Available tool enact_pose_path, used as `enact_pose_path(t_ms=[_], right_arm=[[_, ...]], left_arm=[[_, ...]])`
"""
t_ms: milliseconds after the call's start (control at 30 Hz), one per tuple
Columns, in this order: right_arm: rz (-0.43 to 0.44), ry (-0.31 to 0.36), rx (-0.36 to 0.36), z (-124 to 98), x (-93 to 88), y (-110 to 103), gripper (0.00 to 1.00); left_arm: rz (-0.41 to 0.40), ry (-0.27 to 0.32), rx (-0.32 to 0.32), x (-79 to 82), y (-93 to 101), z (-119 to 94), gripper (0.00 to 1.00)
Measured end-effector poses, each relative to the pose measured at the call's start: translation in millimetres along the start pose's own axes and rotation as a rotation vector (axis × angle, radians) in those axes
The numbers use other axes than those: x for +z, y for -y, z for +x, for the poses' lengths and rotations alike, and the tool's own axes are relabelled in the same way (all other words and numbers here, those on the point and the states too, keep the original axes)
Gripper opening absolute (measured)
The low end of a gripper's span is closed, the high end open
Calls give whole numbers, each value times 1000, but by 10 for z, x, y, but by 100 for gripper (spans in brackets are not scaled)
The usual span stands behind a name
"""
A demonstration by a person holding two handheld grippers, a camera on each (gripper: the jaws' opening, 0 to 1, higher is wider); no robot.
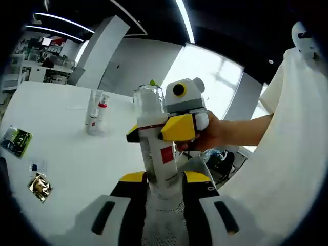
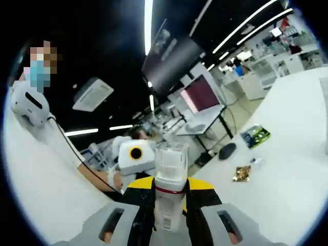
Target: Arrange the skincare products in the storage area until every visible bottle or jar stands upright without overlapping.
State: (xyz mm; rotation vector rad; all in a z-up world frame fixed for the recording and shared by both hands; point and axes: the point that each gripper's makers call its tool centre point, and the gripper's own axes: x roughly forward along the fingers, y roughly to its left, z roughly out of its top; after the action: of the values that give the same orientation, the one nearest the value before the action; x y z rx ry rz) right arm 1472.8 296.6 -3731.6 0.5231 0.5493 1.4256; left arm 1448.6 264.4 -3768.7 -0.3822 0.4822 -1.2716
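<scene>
Bottle [image 1: 160,154] held up off the surface [image 1: 77,154], clamped low between fingers of left gripper [image 1: 164,179] and higher between fingers of right gripper [image 2: 169,192]. Clear cap [image 2: 171,160] just above right fingers. Well beyond left fingers, two slim bottles [image 1: 95,115] upright on surface, close together. Task judged unfinished: held bottle not yet set down upright beside the others.

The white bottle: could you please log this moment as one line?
white bottle: held upright | left gripper: shut on base | right gripper: shut on neck
</scene>
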Motion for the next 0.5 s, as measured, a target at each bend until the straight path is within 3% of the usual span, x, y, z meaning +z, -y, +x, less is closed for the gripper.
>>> enact_pose_path(t_ms=[100, 200, 300, 400, 500], right_arm=[[3, 9, 15, 17, 21, -27, 17], [7, 8, 51, 30, 22, -85, 17], [35, 42, 56, 37, 50, -81, 18], [47, 72, 30, 40, 107, -47, 18], [21, 71, -72, 68, 91, 110, 17]], left_arm=[[-18, 5, -21, 8, 18, -2, 22], [-65, 1, -92, 12, 122, -7, 19], [-73, 17, -102, 47, 107, -42, 19], [-90, 46, -75, 98, 75, -45, 18], [-23, 37, 36, 81, -98, -62, 18]])
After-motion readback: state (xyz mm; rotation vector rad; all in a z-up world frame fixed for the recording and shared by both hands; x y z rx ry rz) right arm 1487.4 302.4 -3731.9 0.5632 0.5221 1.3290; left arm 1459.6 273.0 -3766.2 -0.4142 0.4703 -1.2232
